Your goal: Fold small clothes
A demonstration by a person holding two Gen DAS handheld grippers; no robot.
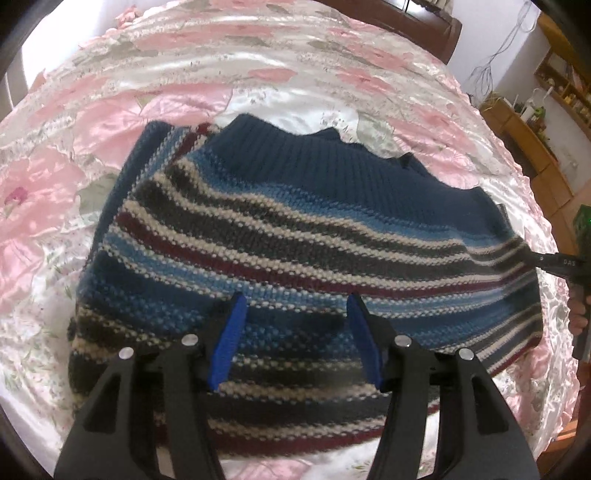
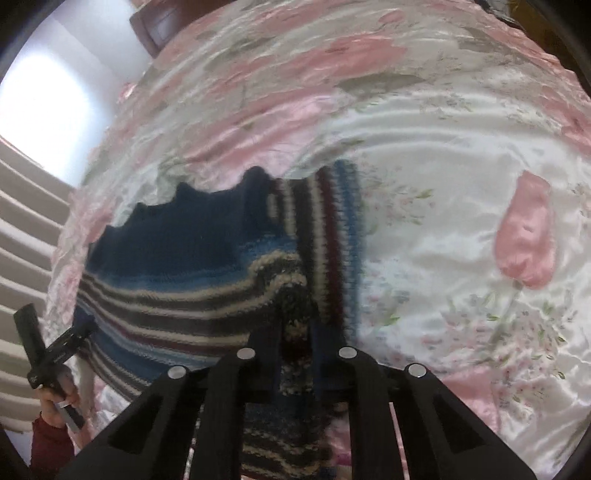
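A small knitted sweater (image 1: 295,240) with blue, grey, cream and maroon stripes and a dark blue ribbed band lies spread on the bed. My left gripper (image 1: 295,332) hovers open just above its near part, blue pads wide apart with nothing between them. In the right wrist view the same sweater (image 2: 192,280) is bunched, and my right gripper (image 2: 295,328) is shut on a raised fold at its edge. The right gripper's tip (image 1: 554,262) shows at the sweater's right edge in the left wrist view. The left gripper's body (image 2: 55,350), held by a hand, sits at the sweater's far left.
A shiny pink and white floral bedspread (image 1: 147,110) covers the bed all around the sweater. A dark wooden headboard (image 1: 424,22) stands at the far end. Wooden shelves (image 1: 546,122) with small items are at the right. A red sleeve (image 2: 48,443) shows low left.
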